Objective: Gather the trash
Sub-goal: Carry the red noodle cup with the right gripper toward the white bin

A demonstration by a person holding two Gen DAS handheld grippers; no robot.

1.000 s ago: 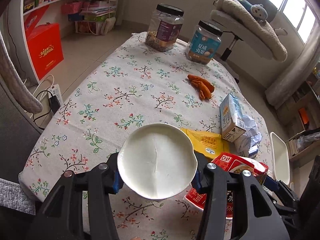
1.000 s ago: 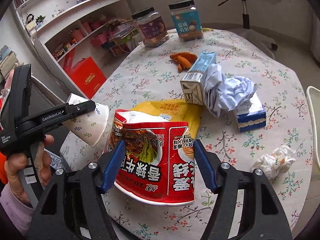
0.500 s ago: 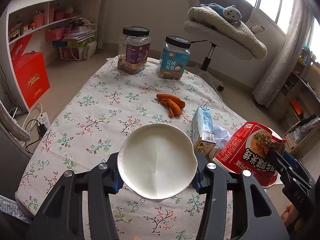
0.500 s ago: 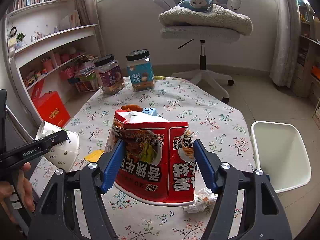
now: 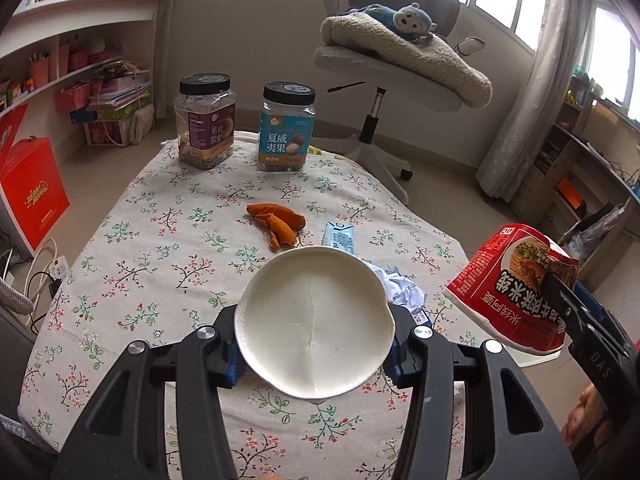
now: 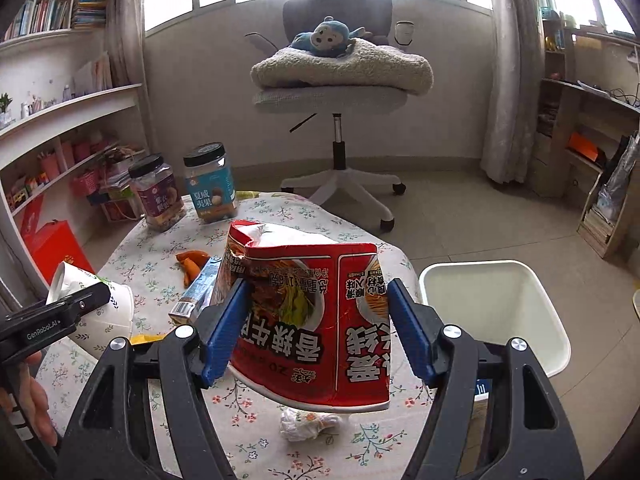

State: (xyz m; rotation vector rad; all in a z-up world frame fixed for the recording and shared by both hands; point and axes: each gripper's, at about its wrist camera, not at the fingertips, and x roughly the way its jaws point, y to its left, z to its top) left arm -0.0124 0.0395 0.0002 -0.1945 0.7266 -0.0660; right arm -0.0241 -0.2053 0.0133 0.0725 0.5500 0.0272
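My left gripper (image 5: 314,344) is shut on a white paper cup (image 5: 314,320), its base turned toward the camera, above the near end of the floral table (image 5: 160,248). In the right wrist view that cup (image 6: 104,316) hangs at the left, tilted. My right gripper (image 6: 318,328) is shut on a crushed red instant-noodle cup (image 6: 312,316), held off the table; the left wrist view shows that noodle cup (image 5: 512,288) at the right. A white bin (image 6: 472,266) stands open on the floor, right of the table.
On the cloth lie orange peel (image 5: 276,220), a blue milk carton (image 5: 340,236), crumpled paper (image 5: 404,292), a tissue wad (image 6: 308,424) and a yellow wrapper (image 6: 148,338). Two jars (image 5: 206,120) (image 5: 286,126) stand at the far end. An office chair (image 6: 340,92) stands beyond.
Both grippers have risen off the table with their cups and tilted up. The right one has swung right, so the white bin has come into its view.
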